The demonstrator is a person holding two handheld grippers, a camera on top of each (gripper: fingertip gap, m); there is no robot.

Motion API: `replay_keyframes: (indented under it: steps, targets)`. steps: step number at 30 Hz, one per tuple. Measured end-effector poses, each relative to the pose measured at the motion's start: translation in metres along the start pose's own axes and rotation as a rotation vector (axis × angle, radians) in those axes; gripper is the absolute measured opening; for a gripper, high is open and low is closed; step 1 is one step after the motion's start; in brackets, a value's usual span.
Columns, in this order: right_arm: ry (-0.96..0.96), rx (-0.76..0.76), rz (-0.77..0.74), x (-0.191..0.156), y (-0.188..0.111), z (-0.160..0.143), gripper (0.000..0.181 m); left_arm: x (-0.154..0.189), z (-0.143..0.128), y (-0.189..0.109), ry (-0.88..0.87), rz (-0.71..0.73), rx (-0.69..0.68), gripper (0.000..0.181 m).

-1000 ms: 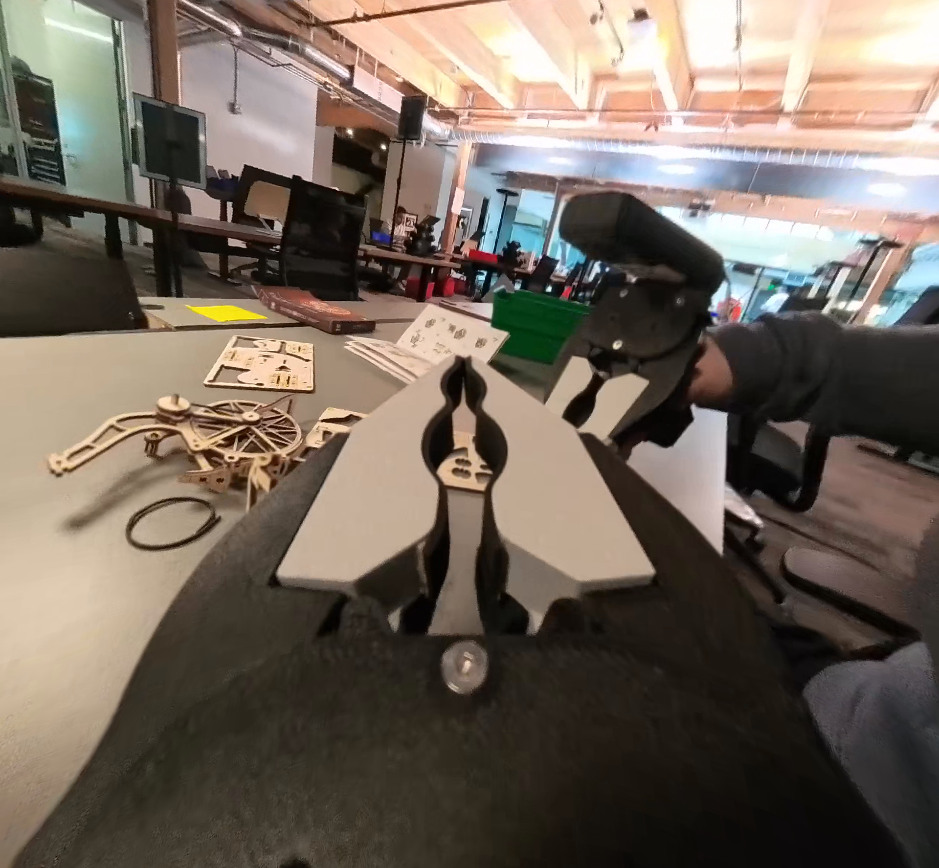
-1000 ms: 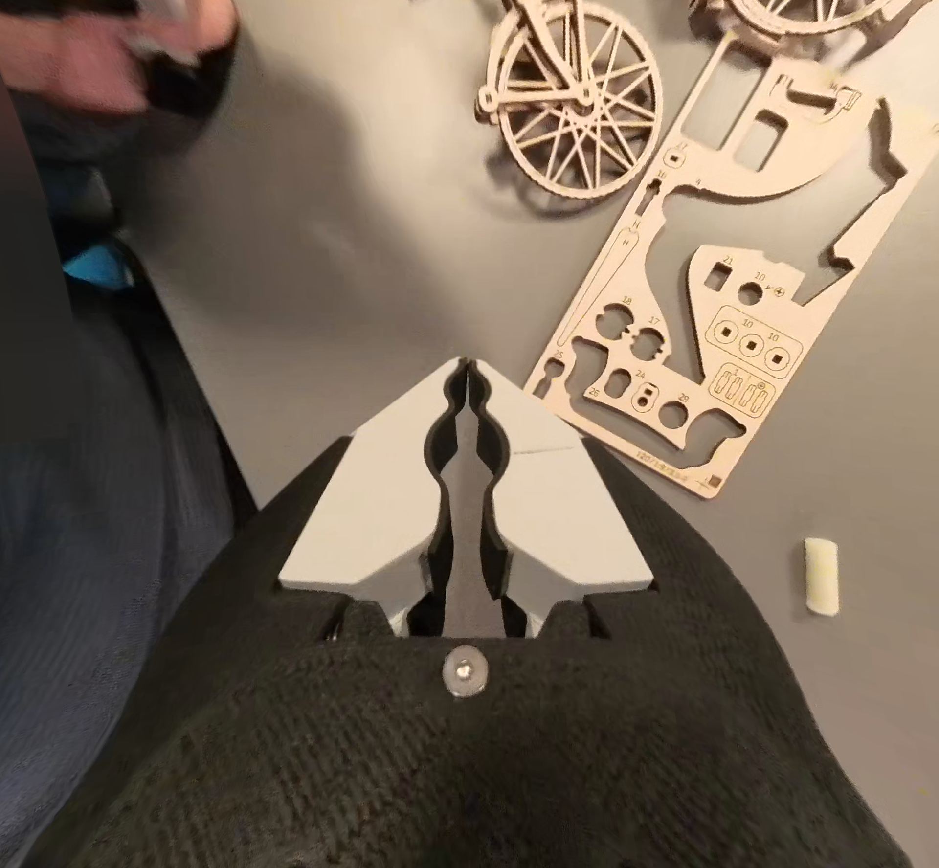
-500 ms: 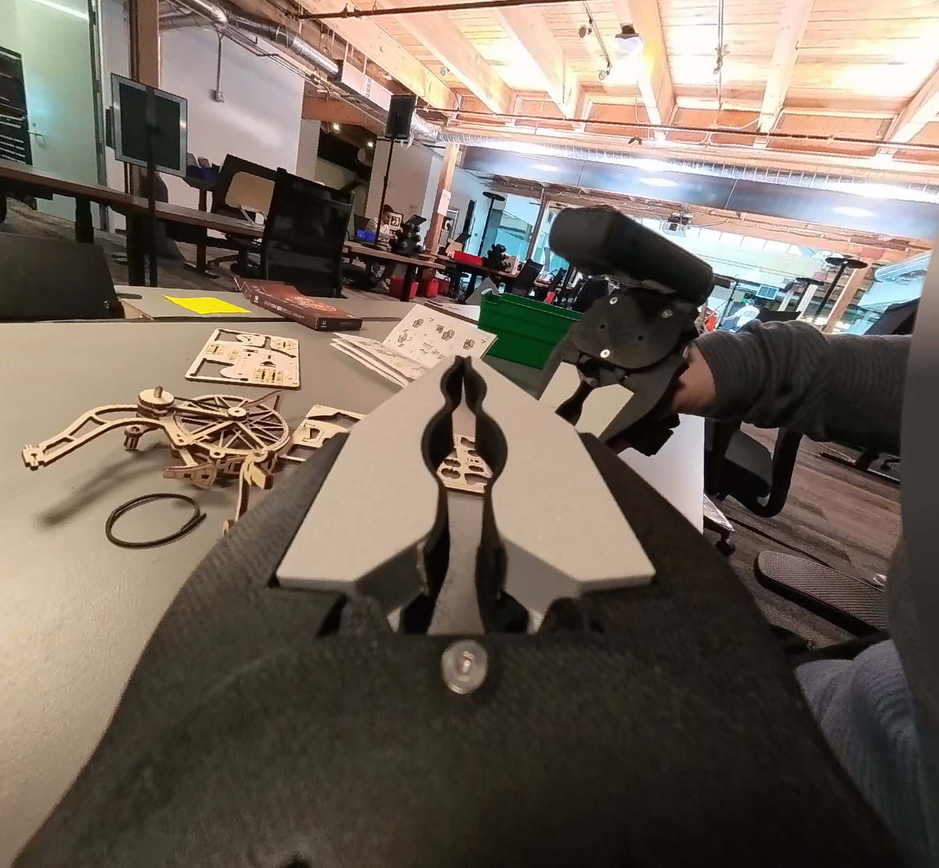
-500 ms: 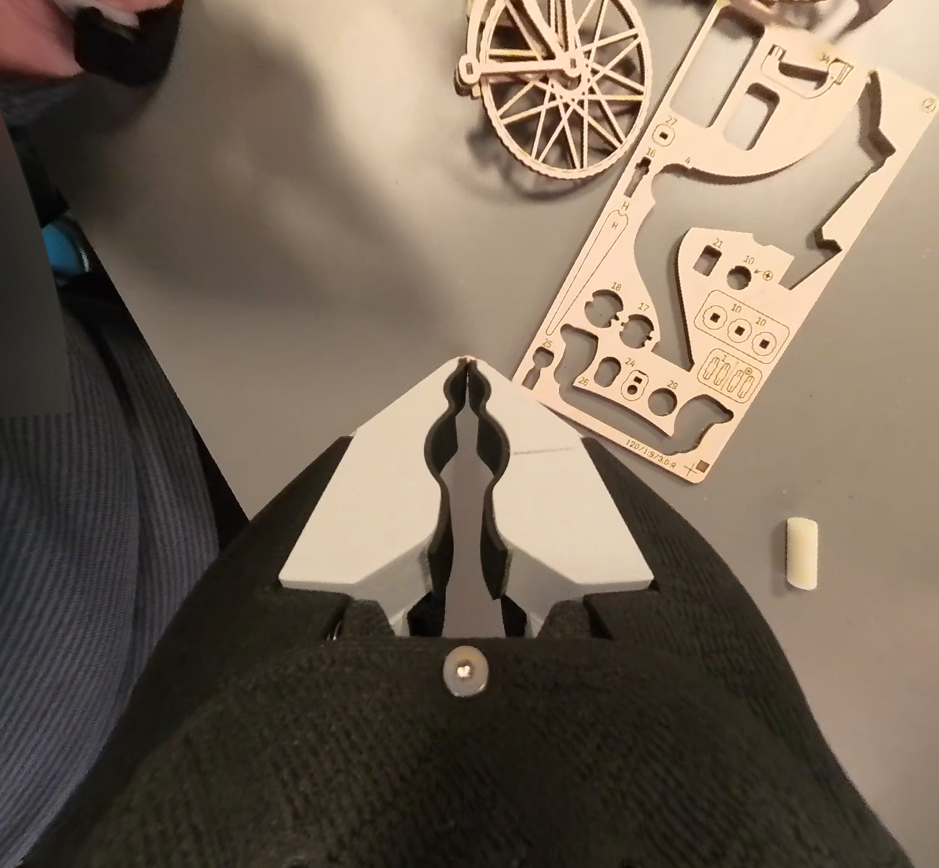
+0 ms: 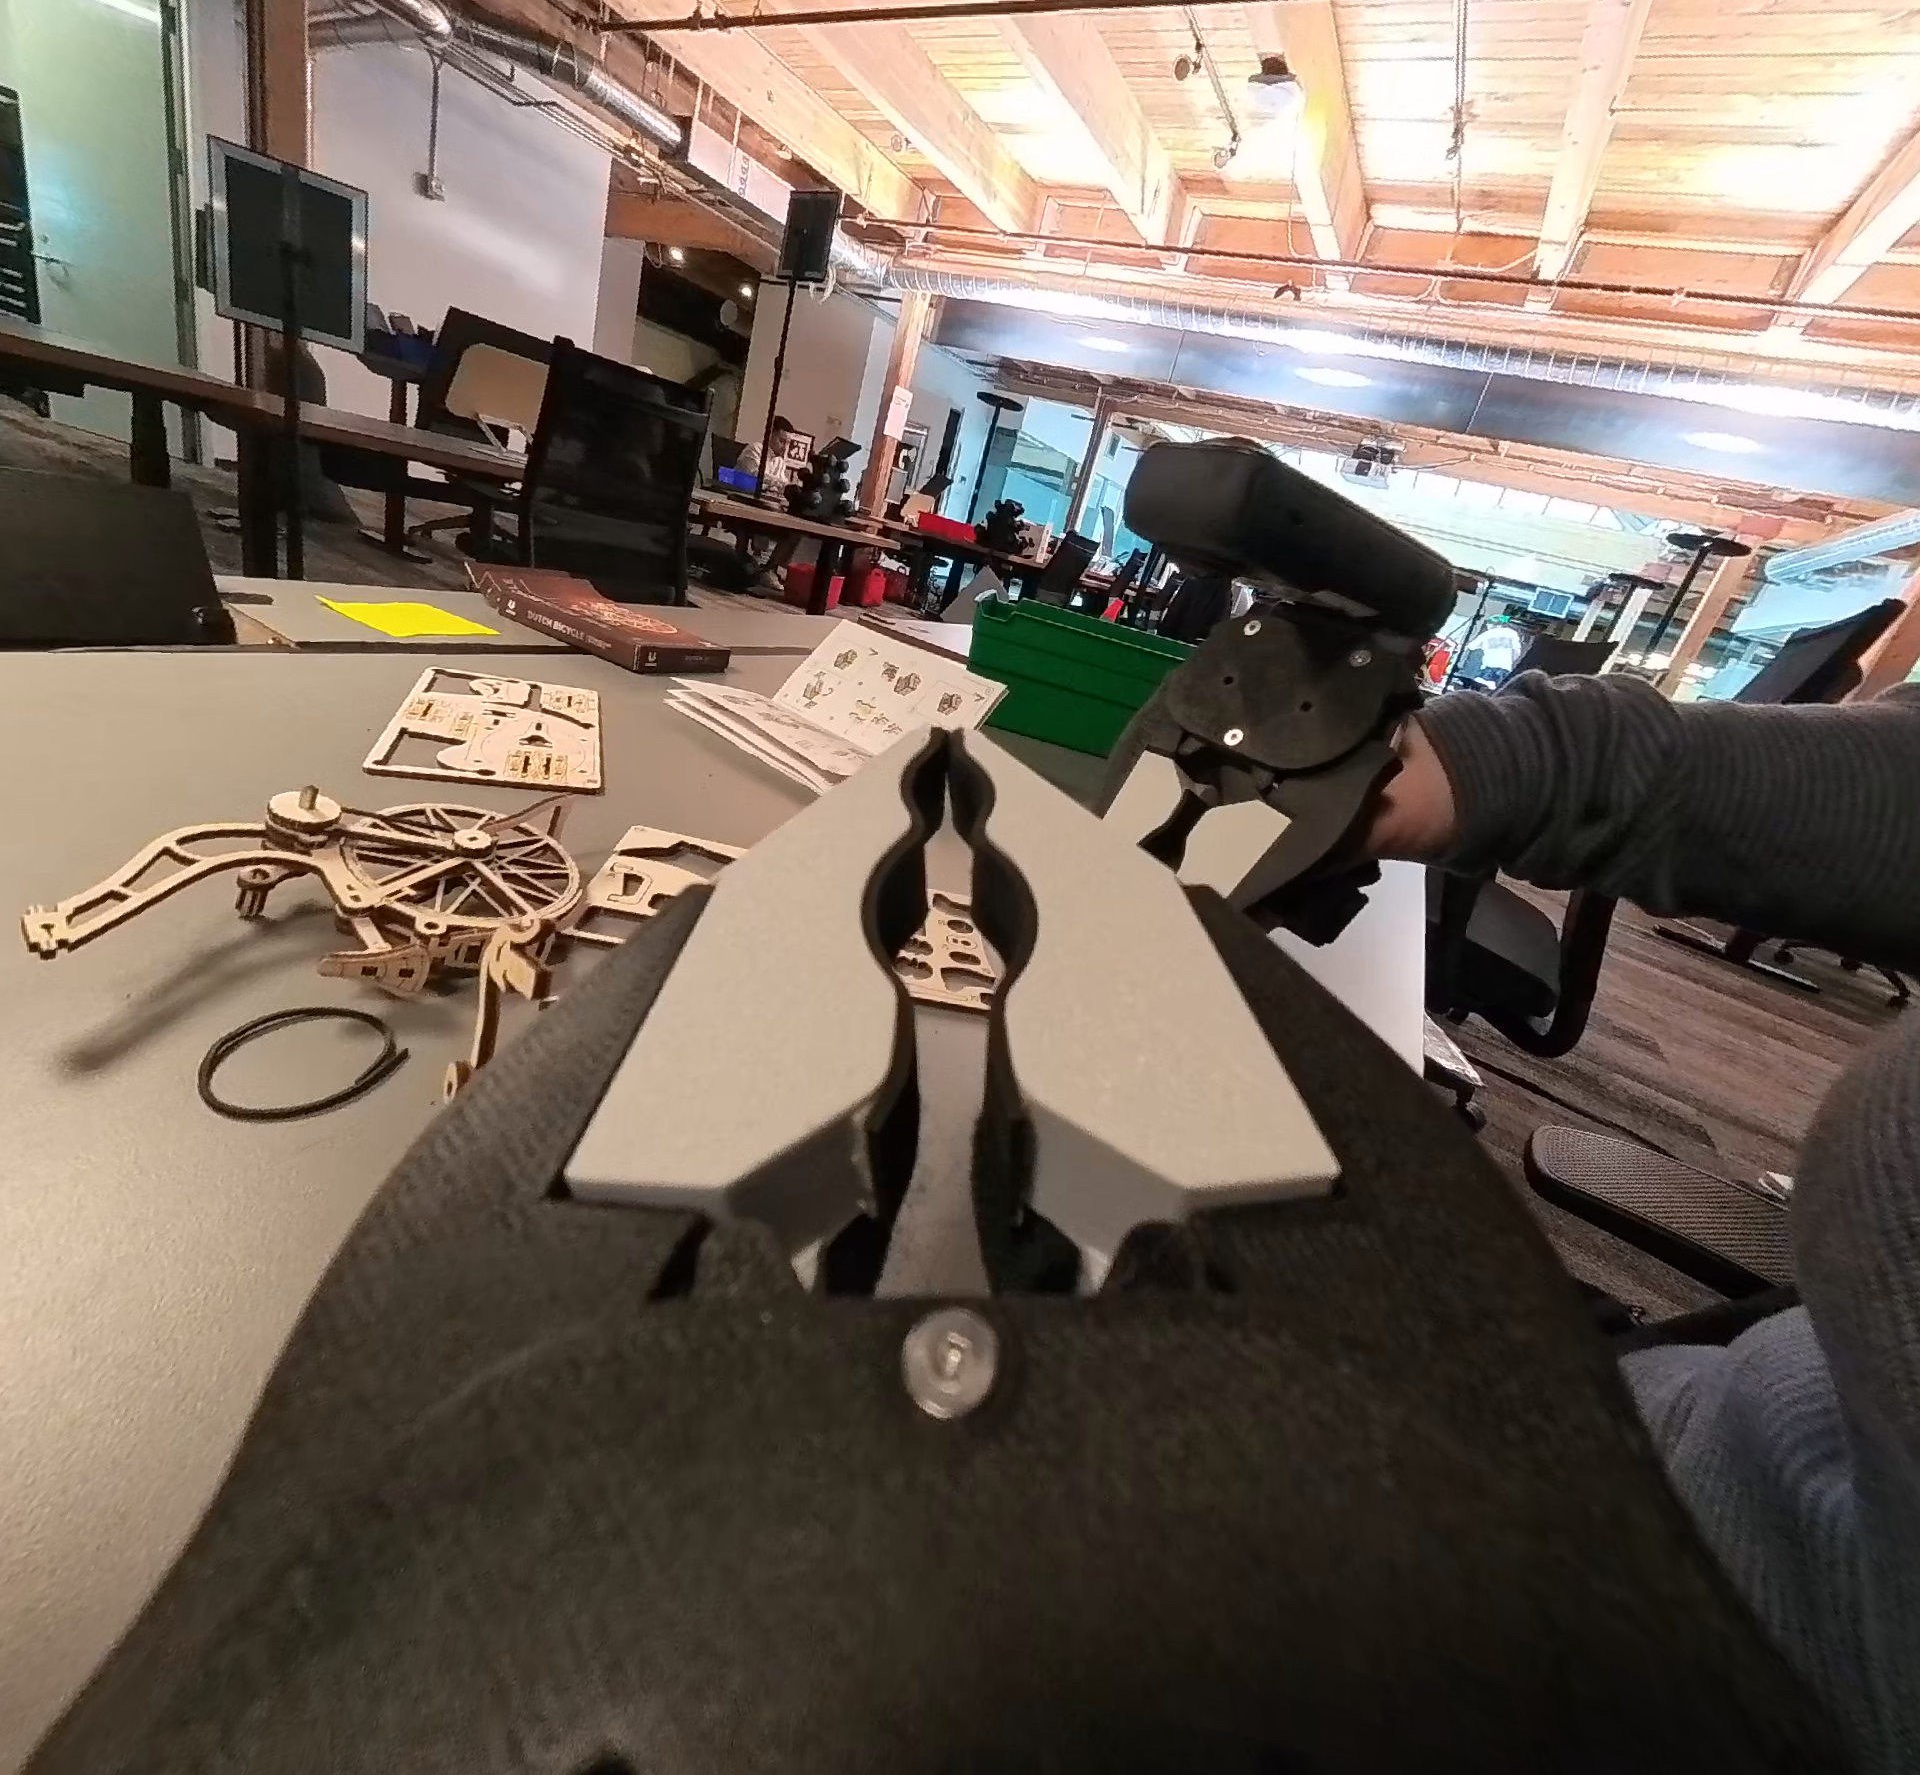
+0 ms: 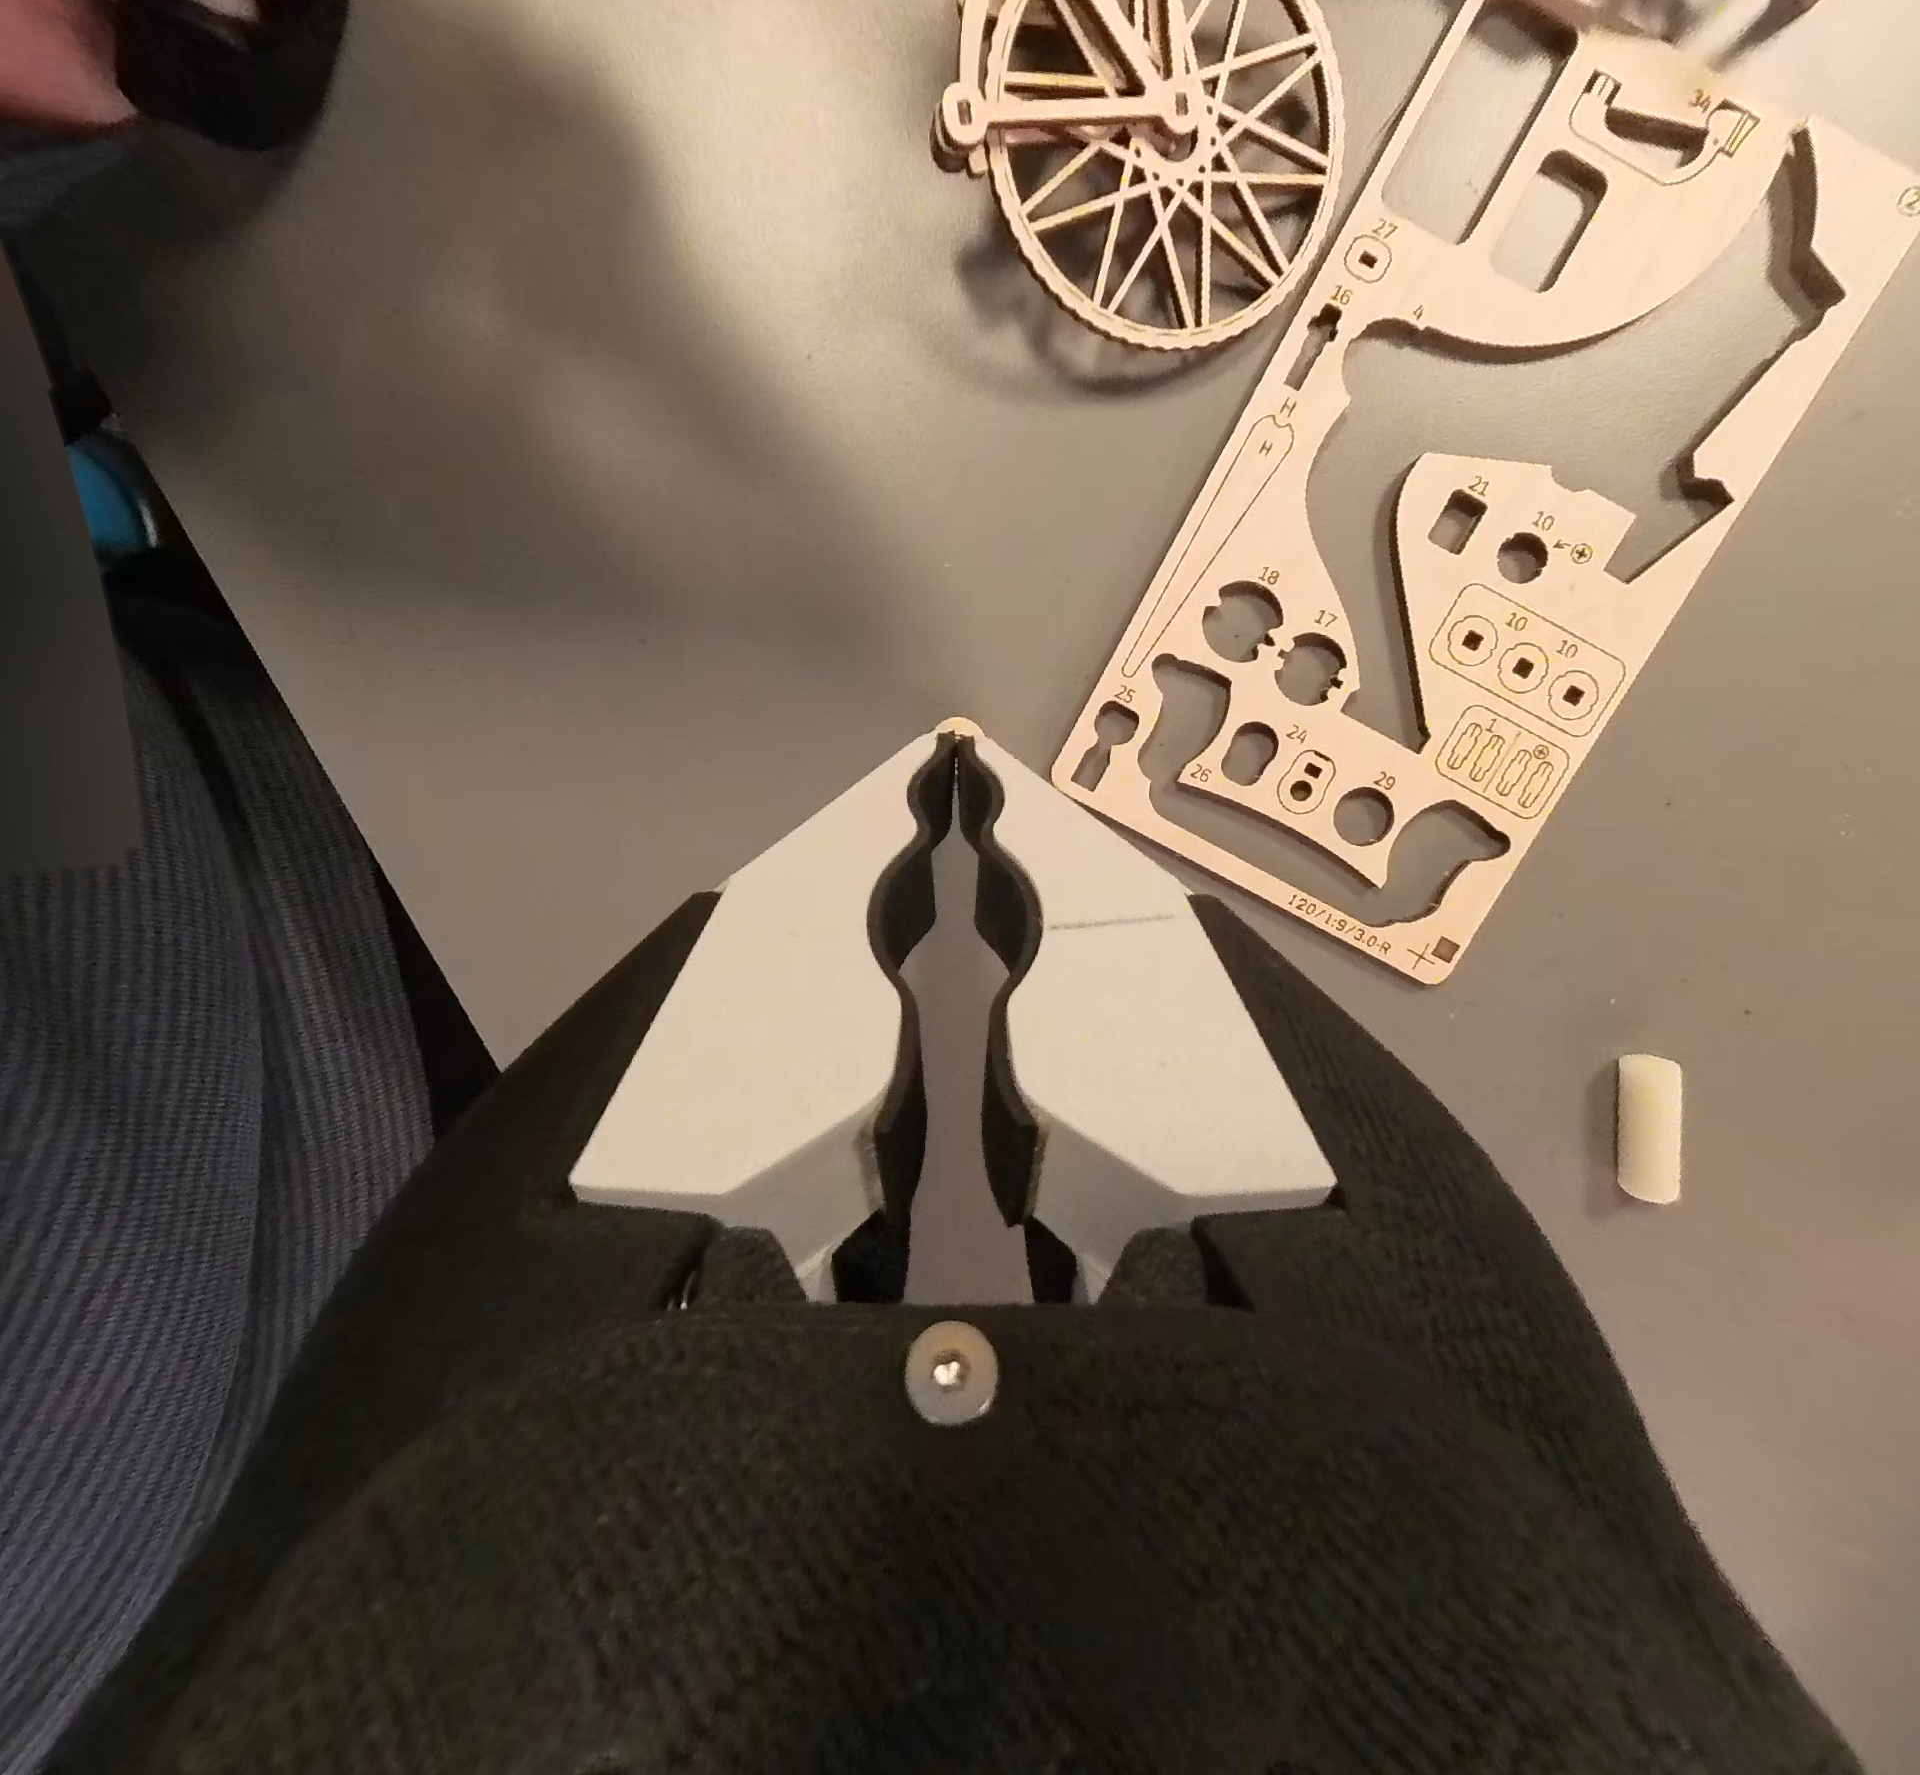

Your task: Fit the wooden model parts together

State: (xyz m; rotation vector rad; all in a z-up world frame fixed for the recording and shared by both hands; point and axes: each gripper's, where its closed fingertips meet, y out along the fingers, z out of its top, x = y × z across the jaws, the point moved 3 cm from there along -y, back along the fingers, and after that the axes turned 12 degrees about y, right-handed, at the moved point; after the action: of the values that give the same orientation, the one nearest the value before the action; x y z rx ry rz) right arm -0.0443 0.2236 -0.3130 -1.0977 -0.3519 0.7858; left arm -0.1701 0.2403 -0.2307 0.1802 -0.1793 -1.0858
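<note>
A partly built wooden bicycle frame with a wheel [image 5: 312,884] lies on the grey table [image 5: 156,1310], left of my left gripper [image 5: 945,738]. That gripper is shut, with nothing seen in it, and is held above the table. My right gripper [image 6: 956,738] is shut on a small wooden part; only a thin pale edge [image 6: 956,724] shows past the tips. It hovers over the table near the front edge. A wooden wheel with a fork [image 6: 1143,136] and a punched-out parts sheet [image 6: 1507,582] lie ahead of it. The right gripper also shows in the left wrist view [image 5: 1278,686], held by a hand.
A black rubber ring [image 5: 301,1060], another parts sheet [image 5: 488,738], an instruction leaflet [image 5: 831,717], a dark box [image 5: 613,629] and a green bin [image 5: 1060,676] are on the table. A small white cylinder [image 6: 1650,1143] lies right of the right gripper. A person's lap [image 6: 156,1102] is at the left. One gripper's finger ends stand about 15 cm off the other's.
Both grippers have drifted only slightly and both stay shut. In the right wrist view the wheel and sheet have slid a little up the frame.
</note>
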Motion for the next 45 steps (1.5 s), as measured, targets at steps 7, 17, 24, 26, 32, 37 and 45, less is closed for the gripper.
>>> replay_keyframes:
  steps: [7,17,24,26,32,37,45]
  targets:
    - [-0.035,-0.014,-0.008,-0.001,0.001,0.000,0.000,0.000,0.000,0.000,-0.006,-0.003,0.002,0.000]
    - [-0.076,-0.017,-0.019,-0.001,0.003,0.000,0.000,0.000,0.000,0.000,-0.006,-0.006,0.002,0.000]
    - [0.121,0.190,0.063,0.001,0.002,-0.003,0.000,0.001,0.000,0.001,-0.016,-0.016,0.000,0.000]
    - [0.221,0.257,0.112,0.001,0.002,-0.004,0.000,0.001,0.000,0.001,-0.021,-0.022,0.000,0.000]
    - [0.315,0.365,0.176,-0.003,0.002,-0.002,0.000,0.002,0.000,0.001,-0.019,-0.024,0.001,0.000]
    - [0.438,0.588,0.303,-0.004,-0.015,0.022,0.000,0.010,-0.001,0.003,0.014,-0.064,-0.008,0.003]
    - [0.206,0.436,0.048,-0.002,0.000,-0.002,0.000,0.009,-0.001,0.003,0.020,-0.043,-0.014,0.003]
